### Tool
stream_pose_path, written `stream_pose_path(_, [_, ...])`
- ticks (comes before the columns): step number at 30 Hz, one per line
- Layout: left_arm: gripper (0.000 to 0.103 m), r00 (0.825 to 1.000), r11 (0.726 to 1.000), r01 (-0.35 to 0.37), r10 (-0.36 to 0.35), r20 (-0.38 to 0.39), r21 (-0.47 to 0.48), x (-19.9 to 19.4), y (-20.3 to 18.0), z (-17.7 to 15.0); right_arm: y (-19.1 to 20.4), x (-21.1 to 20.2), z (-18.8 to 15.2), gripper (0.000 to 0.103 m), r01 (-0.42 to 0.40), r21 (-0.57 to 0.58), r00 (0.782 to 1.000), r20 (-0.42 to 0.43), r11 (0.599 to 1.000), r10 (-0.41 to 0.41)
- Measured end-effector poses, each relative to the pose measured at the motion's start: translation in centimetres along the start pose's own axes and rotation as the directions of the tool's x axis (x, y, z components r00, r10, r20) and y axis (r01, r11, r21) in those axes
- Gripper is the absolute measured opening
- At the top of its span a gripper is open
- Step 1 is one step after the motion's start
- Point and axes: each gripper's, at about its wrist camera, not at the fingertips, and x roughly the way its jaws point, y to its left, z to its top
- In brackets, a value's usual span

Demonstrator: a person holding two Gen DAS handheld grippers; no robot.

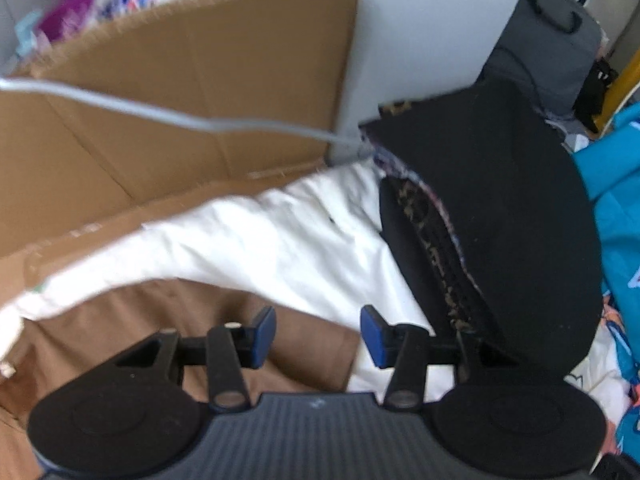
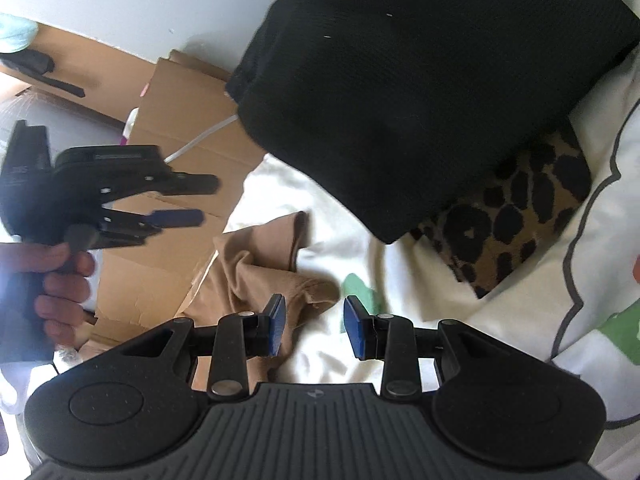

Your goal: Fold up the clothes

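Two claws show, one in each of the person's hands, and both stand partly open with nothing between their blue pads. The left claw (image 1: 318, 334) points steeply down over a tan garment (image 1: 224, 320); its jaws are parted a moderate way and empty. In the right wrist view the same left claw (image 2: 200, 200) appears side-on at the left edge, held by a hand (image 2: 60, 280), and hangs above flattened cardboard (image 2: 188, 128). The right claw (image 2: 314, 326) is open a little narrower, also empty, its pads just above the near edge of the tan garment (image 2: 256, 264) and a white bed sheet (image 2: 340, 240). One tan garment is visible: it lies crumpled and unfolded at the sheet's edge, its long axis running from the lower left, over the cardboard, up toward the right and onto the sheet, one loose end pointing at the dark pile. One black garment (image 2: 420, 92) sits folded in a thick block on the sheet beyond the right claw, its long axis slanting from upper right to lower left, a corner pointing down toward the claw. Under it lies one leopard-print piece (image 2: 516, 216), partly covered, so its shape cannot be told. In the left wrist view the black garment (image 1: 500, 208) tops a stack at the right, just beside a turquoise cloth (image 1: 616, 200). One grey cable (image 1: 160, 114) crosses a large cardboard box (image 1: 180, 80) that stands behind the white sheet (image 1: 260, 236).
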Motion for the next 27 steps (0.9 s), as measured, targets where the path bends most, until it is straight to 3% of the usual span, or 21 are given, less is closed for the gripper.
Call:
stream_pose_path(4, [0.049, 0.998, 1.000, -0.022, 0.022, -0.052, 0.013, 2.9, -1.0, -0.3, -0.4, 0.8, -0.2, 0.034, -0.004, 0.021, 1.000, -0.013, 1.000, 0.004])
stream_pose_path(10, [0.048, 0.995, 1.000, 0.003, -0.002, -0.100, 0.014, 5.3, -2.1, 0.2, -0.1, 2.0, -0.4, 0.034, -0.001, 0.006, 0.999, -0.040, 1.000, 0.001])
stream_pose_path(19, [0.042, 0.975, 0.996, -0.059, 0.072, -0.212, 0.066, 9.2, -3.7, -0.1, 0.1, 3.0, -0.5, 0.034, -0.007, 0.001, 0.998, -0.059, 1.000, 0.007])
stream_pose_path(23, [0.042, 0.973, 0.994, -0.076, 0.092, -0.211, 0.081, 9.7, -3.7, -0.5, 0.2, 3.3, -0.5, 0.034, -0.017, 0.008, 0.998, -0.065, 1.000, 0.018])
stream_pose_path(24, [0.040, 0.973, 0.994, -0.078, 0.094, -0.209, 0.083, 9.8, -3.6, -0.5, 0.2, 3.4, -0.5, 0.034, -0.023, 0.012, 0.998, -0.066, 1.000, 0.024])
stream_pose_path(26, [0.023, 0.973, 0.992, -0.095, 0.111, -0.204, 0.088, 9.8, -3.4, -0.5, 0.2, 3.5, -0.5, 0.034, -0.036, 0.034, 0.997, -0.069, 0.999, 0.039])
stream_pose_path(27, [0.010, 0.973, 0.992, -0.098, 0.114, -0.202, 0.083, 9.6, -3.0, -0.4, 0.1, 3.6, -0.6, 0.034, -0.042, 0.048, 0.997, -0.070, 0.998, 0.045])
